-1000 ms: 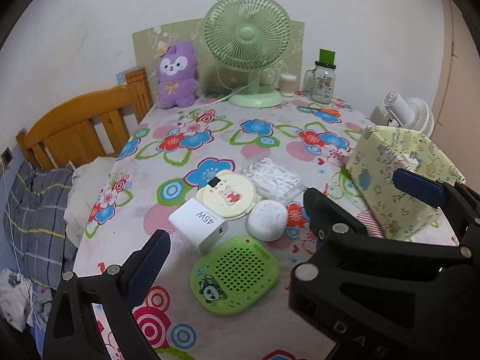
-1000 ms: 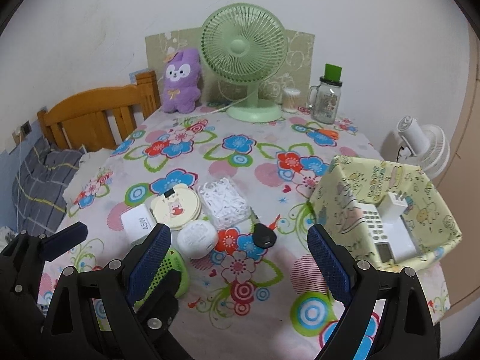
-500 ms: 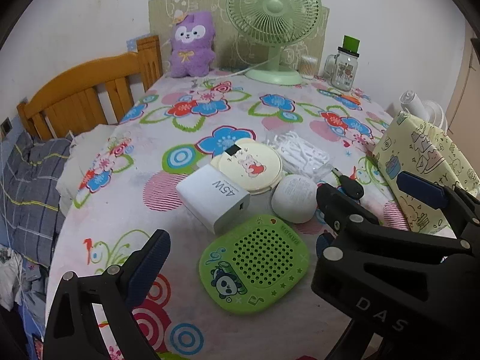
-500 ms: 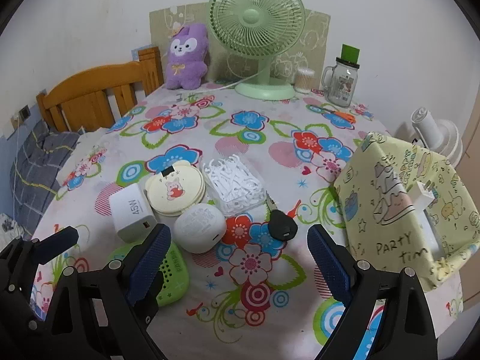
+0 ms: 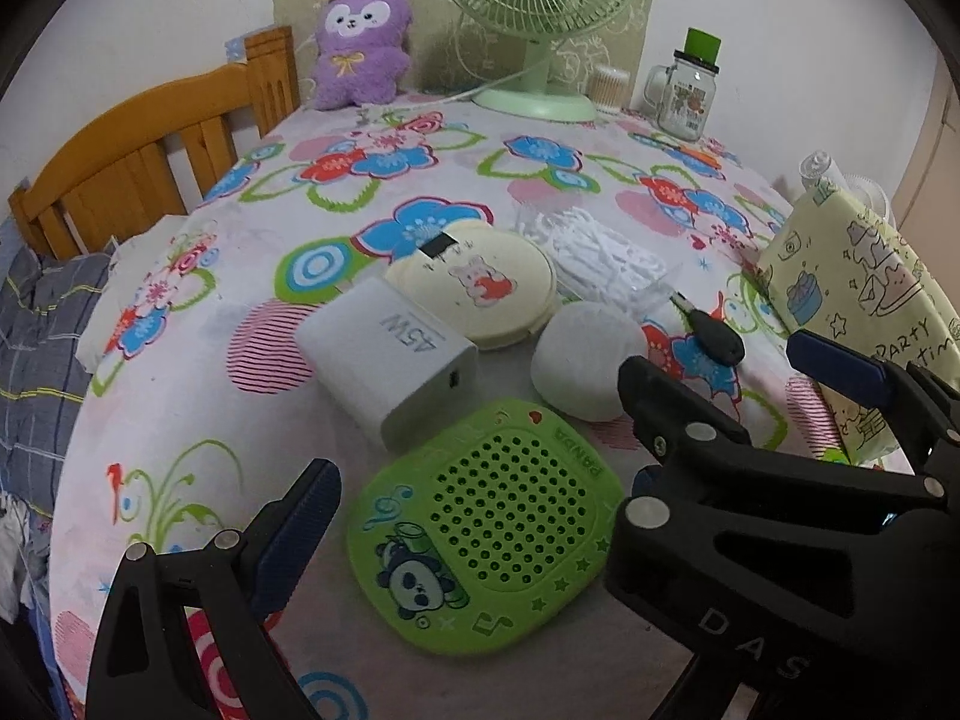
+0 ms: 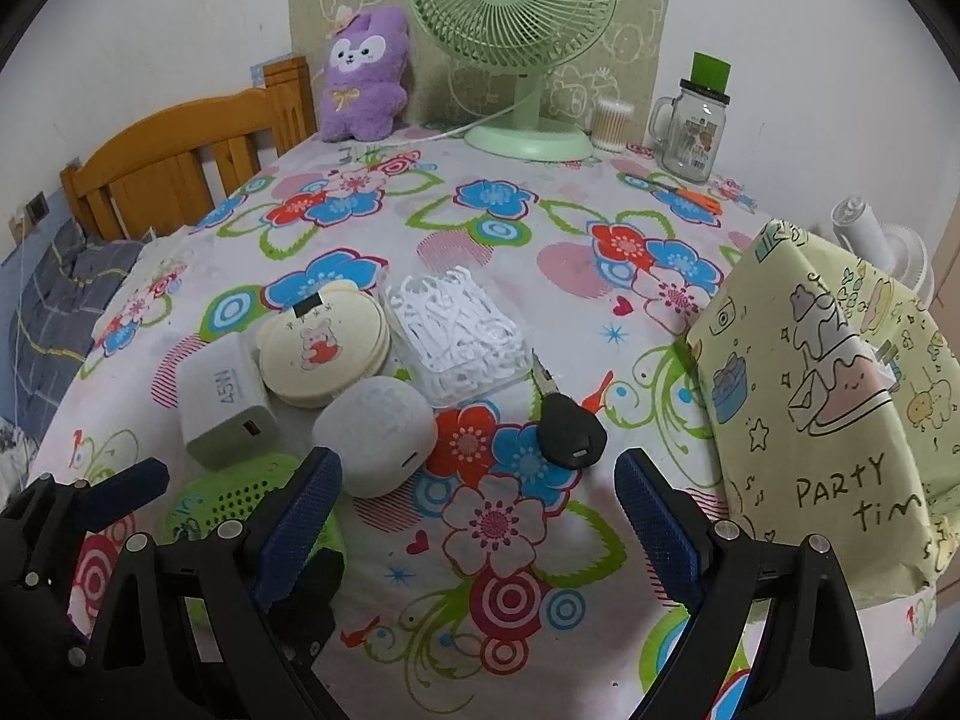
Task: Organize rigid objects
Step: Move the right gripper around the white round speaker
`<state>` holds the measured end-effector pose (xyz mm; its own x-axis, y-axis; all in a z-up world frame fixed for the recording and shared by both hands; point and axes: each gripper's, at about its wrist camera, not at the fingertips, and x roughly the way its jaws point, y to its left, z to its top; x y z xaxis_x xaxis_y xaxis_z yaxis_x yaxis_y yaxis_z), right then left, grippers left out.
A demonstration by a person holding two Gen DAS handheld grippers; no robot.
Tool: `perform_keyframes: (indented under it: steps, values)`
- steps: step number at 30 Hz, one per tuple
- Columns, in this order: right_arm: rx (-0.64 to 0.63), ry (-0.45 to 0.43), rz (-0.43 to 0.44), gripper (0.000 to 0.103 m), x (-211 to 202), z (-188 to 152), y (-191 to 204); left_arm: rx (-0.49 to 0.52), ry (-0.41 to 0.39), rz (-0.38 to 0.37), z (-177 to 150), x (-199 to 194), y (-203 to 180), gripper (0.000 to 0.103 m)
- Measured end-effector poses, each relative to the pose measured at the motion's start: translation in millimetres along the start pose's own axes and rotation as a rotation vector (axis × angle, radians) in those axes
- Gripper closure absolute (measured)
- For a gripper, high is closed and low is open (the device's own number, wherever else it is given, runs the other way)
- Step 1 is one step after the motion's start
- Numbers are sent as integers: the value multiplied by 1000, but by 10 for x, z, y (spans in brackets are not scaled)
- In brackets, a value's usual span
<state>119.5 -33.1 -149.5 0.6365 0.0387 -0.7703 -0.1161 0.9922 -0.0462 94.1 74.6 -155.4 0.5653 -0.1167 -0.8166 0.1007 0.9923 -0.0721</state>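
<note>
A cluster lies on the flowered tablecloth: a green panda speaker [image 5: 486,540] [image 6: 240,492], a white 45W charger [image 5: 390,360] [image 6: 225,402], a cream round compact [image 5: 474,288] [image 6: 324,348], a white rounded case [image 5: 585,360] [image 6: 375,435], a clear box of floss picks [image 5: 606,258] [image 6: 459,330] and a black car key [image 5: 714,339] [image 6: 570,438]. My left gripper [image 5: 480,480] hovers open over the speaker, its right finger mostly hidden behind the right gripper's body. My right gripper [image 6: 477,462] stands open and empty, just short of the case and the key.
A yellow "PARTY time" paper box [image 6: 828,408] stands at the right table edge. At the back are a green fan [image 6: 516,18], a purple plush [image 6: 363,78], a glass mug [image 6: 693,132] and a cotton swab jar [image 6: 612,123]. A wooden headboard [image 6: 180,162] lies left.
Both grippers have sunk and come closer to the cluster, so the objects look larger. Both stay open, and nothing on the table has moved.
</note>
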Motion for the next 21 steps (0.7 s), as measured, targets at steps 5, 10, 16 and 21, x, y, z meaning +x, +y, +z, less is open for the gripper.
perform_keyframes:
  steps: [5, 10, 16, 21]
  values:
    - [-2, 12, -5, 9, 56, -14, -14, 22, 5, 17, -6, 65, -60, 4]
    - [-3, 21, -2, 9, 91, -18, -14, 42, 0, 43, -10, 76, -85, 8]
    - [-29, 27, 5, 9, 120, -17, 71, 34, -17, 45, -29, 38, -14, 9]
    - [-50, 33, 12, 9, 171, 1, 186, 8, -12, 65, -28, 33, 156, 9]
